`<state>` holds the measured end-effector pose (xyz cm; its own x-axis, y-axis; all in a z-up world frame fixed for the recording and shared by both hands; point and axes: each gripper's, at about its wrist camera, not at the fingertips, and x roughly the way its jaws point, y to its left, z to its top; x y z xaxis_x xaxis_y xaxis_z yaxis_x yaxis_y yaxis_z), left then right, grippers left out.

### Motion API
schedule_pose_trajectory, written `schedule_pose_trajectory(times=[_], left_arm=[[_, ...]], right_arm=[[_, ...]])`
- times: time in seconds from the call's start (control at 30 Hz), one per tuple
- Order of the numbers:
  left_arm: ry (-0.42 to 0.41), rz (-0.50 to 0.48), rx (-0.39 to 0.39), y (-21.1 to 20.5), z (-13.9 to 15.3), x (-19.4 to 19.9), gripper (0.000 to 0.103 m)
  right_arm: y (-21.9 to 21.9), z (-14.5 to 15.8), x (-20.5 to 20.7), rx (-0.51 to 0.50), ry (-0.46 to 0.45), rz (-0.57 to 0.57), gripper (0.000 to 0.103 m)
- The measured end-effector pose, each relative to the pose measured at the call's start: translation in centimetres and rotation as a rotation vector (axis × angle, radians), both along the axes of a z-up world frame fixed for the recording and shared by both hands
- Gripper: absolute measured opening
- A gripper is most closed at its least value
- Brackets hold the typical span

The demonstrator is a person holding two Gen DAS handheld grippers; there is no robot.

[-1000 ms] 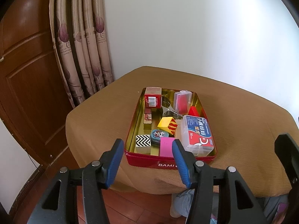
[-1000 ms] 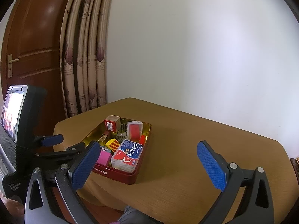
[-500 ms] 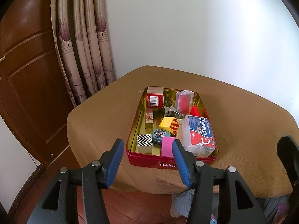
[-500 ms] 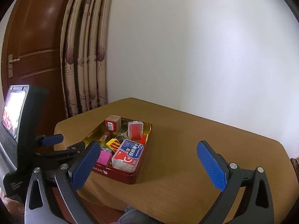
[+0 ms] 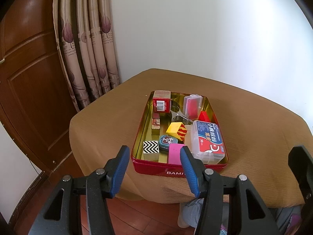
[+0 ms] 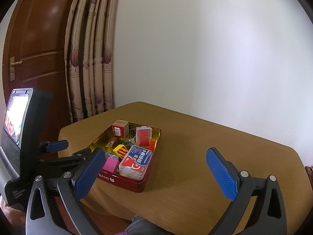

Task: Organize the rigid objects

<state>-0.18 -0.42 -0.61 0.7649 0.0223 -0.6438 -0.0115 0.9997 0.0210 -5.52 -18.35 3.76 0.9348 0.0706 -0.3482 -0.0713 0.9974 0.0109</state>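
A red tin tray (image 5: 156,169) (image 6: 135,184) with a gold inside sits on the brown table. It holds several small things: a clear box with a blue and red label (image 5: 208,140) (image 6: 137,160), a pink block (image 5: 175,153) (image 6: 111,164), a yellow and red block (image 5: 176,130), a black and white zigzag block (image 5: 150,146), a red carton (image 5: 161,101) (image 6: 119,128) and a clear case with a red insert (image 5: 192,104) (image 6: 144,136). My left gripper (image 5: 154,171) is open and empty just short of the tray's near wall. My right gripper (image 6: 154,174) is wide open and empty above the table.
The brown table (image 5: 254,129) (image 6: 195,156) stands against a white wall. A curtain (image 5: 88,49) and a wooden door (image 5: 25,78) are to the left. The left gripper's body with its screen (image 6: 17,117) shows at the left of the right wrist view.
The left wrist view has shifted slightly to the left, so the tray sits a little further right in it. The right gripper has barely moved. Both stay open.
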Motion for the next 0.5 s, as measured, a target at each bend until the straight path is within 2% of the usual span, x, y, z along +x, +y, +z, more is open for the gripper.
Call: schedule_pose_trajectory(times=[0.5], left_arm=[[0.028, -0.023, 0.007, -0.28, -0.25, 0.35, 0.055]], right_arm=[[0.01, 0.00, -0.01, 0.002, -0.002, 0.002, 0.103]])
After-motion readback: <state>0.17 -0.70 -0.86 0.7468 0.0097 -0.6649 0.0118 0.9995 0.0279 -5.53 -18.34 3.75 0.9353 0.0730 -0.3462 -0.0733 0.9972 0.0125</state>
